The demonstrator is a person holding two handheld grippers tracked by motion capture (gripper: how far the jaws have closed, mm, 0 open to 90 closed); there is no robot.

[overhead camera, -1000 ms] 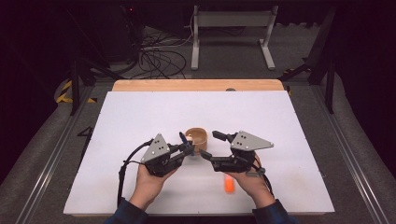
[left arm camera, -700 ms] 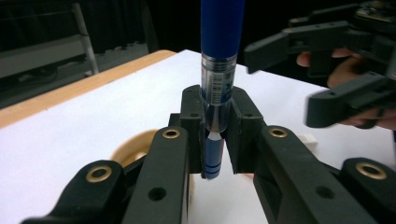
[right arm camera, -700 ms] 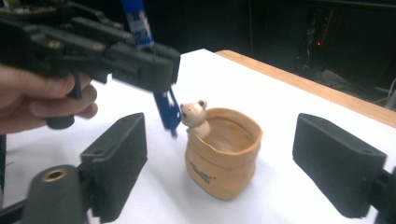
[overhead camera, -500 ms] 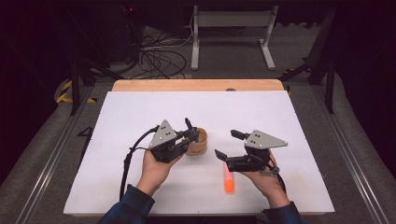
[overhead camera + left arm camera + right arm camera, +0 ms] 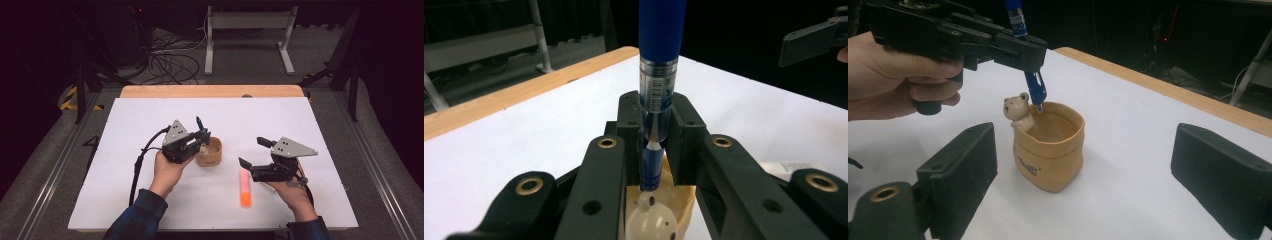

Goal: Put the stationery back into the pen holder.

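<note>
- The blue pen (image 5: 1029,75) stands nearly upright, its lower tip just at the rim of the tan pot (image 5: 1049,146), right beside the little bear figure (image 5: 1017,110) perched on that rim.
- The left gripper (image 5: 200,140) has its jaws closed tight on the pen's barrel, above the tip; in the left gripper view the pen (image 5: 656,95) rises straight up between the jaws, with the pot (image 5: 659,210) directly beneath them.
- The step in hand looks like dropping the pen into the pot: the tip is at the mouth but not yet inside.
- Next, I judge, the left gripper must lower the pen a little, keeping clear of the bear, then part its jaws so the pen leans on the pot wall.
- The right gripper (image 5: 253,155) hangs wide open and holds nothing, well off to the pot's far side.
- An orange marker (image 5: 244,187) lies flat on the white table (image 5: 320,125), just below the right gripper, likely next in line.
</note>
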